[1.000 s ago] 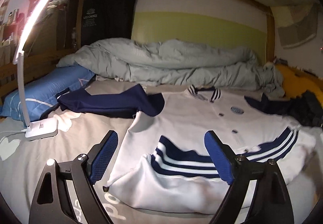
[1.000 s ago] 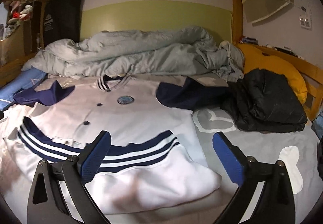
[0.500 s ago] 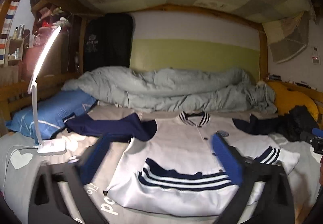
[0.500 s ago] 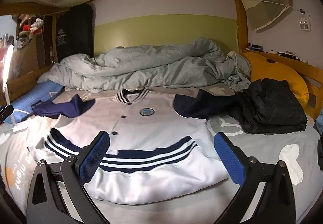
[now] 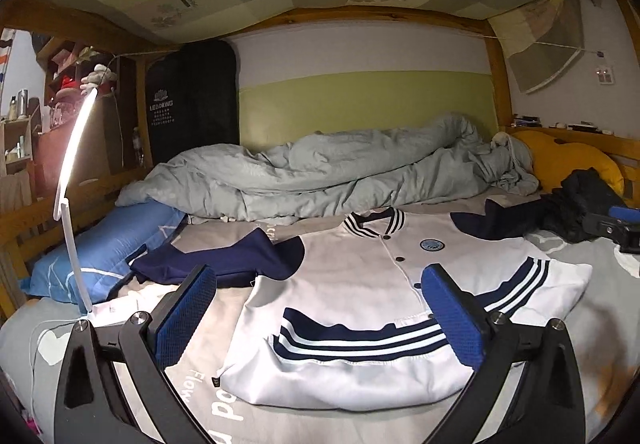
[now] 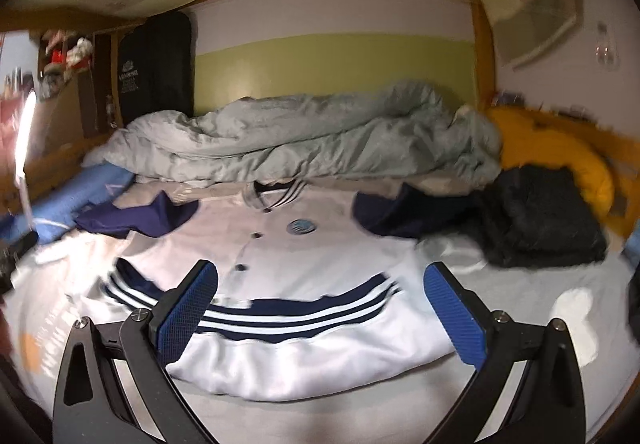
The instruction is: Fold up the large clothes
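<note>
On the bed (image 5: 560, 396) our jacket (image 5: 360, 284) has its hem folded up, sleeves still spread; both tongs, left (image 5: 320, 320) and right (image 6: 320, 316), hover wide, empty.

A bed (image 5: 600, 332) with a grey sheet carries a white jacket (image 5: 360, 296) with navy sleeves at centre frame, a rumpled grey-green duvet (image 5: 320, 180) behind it, a blue pillow (image 5: 100, 256) and a lit lamp (image 5: 72, 180) at left, dark clothing (image 6: 540, 220) and a yellow cushion (image 5: 572, 160) at right.
</note>
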`<action>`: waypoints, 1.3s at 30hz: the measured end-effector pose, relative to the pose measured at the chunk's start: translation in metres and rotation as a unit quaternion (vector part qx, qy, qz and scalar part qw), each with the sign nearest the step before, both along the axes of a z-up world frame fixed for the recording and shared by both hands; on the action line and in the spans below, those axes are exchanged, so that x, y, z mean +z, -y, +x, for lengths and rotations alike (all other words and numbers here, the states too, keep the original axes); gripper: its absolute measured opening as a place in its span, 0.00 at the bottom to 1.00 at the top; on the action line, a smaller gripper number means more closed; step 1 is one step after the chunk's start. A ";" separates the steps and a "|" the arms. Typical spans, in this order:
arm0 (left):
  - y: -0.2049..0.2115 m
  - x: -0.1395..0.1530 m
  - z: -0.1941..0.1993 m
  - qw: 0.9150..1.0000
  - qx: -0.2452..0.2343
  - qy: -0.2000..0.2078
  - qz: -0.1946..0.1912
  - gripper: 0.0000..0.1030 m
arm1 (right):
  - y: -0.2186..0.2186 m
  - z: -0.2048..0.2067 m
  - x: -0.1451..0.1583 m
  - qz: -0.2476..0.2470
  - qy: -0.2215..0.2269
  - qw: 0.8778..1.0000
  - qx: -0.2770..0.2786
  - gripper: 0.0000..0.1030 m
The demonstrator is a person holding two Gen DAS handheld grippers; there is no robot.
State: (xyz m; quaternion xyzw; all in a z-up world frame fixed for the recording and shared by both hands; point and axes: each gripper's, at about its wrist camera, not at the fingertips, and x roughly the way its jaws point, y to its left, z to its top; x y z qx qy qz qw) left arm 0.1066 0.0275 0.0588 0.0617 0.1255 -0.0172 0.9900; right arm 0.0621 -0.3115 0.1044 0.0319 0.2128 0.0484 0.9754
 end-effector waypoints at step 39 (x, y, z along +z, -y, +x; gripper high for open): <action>0.028 -0.166 0.099 0.945 -0.107 -0.253 0.178 0.78 | -0.066 0.055 -0.147 -0.310 -0.176 0.922 0.148 0.97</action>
